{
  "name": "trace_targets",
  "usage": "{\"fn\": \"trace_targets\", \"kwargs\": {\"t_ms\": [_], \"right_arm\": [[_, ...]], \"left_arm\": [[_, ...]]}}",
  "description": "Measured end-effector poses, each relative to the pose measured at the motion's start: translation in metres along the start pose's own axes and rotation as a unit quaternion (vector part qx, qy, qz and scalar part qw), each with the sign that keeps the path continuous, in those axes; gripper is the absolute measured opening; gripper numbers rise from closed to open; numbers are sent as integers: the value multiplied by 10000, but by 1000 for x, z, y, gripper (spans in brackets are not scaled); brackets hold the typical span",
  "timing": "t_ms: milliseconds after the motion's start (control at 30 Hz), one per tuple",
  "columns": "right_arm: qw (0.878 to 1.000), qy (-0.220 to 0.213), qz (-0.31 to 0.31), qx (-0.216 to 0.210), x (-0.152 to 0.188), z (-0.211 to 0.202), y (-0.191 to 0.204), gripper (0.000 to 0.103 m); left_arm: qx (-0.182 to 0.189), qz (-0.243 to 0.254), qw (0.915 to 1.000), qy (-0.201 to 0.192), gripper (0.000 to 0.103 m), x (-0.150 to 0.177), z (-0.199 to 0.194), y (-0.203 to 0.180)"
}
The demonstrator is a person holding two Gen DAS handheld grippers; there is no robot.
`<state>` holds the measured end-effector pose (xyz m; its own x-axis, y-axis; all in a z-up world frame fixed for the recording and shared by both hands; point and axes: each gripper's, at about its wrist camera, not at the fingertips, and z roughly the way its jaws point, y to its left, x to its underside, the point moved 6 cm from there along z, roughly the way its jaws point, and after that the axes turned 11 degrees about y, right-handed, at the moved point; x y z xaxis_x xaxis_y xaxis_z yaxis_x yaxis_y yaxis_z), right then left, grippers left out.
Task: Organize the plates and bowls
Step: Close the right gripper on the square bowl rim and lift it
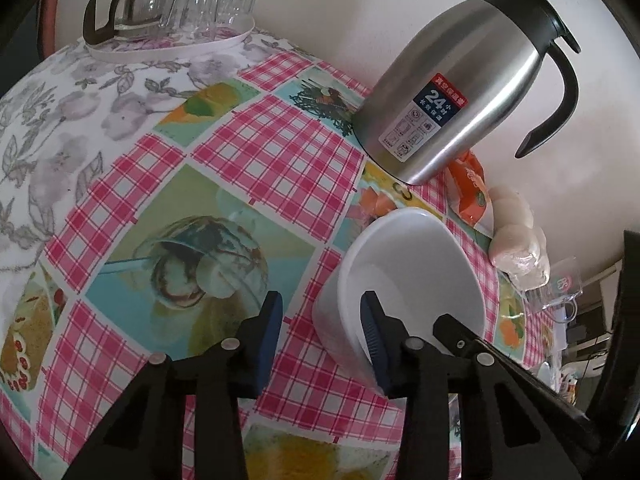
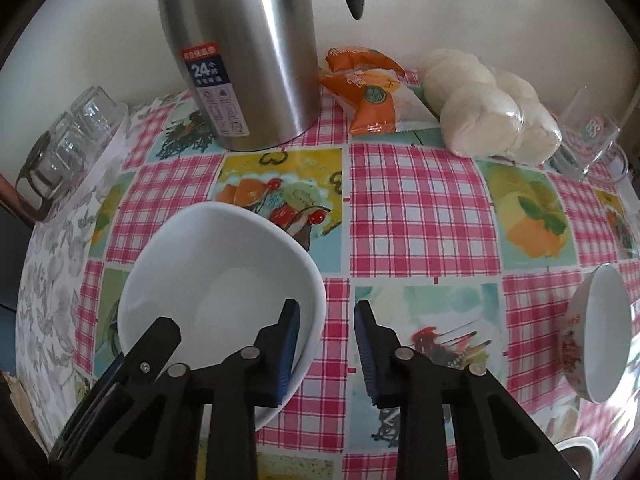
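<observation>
A plain white bowl [image 1: 412, 272] stands on the checked tablecloth; it also shows in the right wrist view [image 2: 224, 276]. My left gripper [image 1: 320, 332] is open, its jaws straddling the bowl's near left rim, one pad inside and one outside. My right gripper [image 2: 326, 340] is open and straddles the bowl's right rim the same way. The black tip of the other gripper shows inside the bowl in each view. A second bowl with a red pattern [image 2: 600, 332] sits on the table at the far right of the right wrist view.
A steel thermos jug [image 1: 460, 92] stands behind the bowl, also in the right wrist view [image 2: 240, 52]. An orange snack packet [image 2: 368, 96], bagged white buns [image 2: 492, 108] and a clear mug [image 2: 592, 140] line the wall. A tray of glasses [image 1: 188, 12] is far left.
</observation>
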<state>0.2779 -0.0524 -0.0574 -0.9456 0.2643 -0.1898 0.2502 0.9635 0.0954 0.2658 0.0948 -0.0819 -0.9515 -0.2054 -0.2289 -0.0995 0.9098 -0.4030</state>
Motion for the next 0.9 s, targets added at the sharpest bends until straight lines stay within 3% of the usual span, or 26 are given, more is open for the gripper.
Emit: {"fn": "trace_targets", "kwargs": {"t_ms": [200, 433, 733, 900], "right_arm": [[9996, 51, 213, -187, 1, 6, -2, 29], [9995, 143, 116, -244, 9, 5, 4, 15], [9996, 266, 31, -126, 23, 3, 0, 15], [9995, 282, -29, -99, 31, 1, -1, 15]], "left_arm": [[70, -132, 9999, 48, 42, 0, 3, 0], [264, -320, 9989, 210, 38, 3, 3, 2], [-24, -271, 9989, 391, 37, 8, 2, 1], [-34, -315, 9981, 529, 30, 11, 5, 1]]}}
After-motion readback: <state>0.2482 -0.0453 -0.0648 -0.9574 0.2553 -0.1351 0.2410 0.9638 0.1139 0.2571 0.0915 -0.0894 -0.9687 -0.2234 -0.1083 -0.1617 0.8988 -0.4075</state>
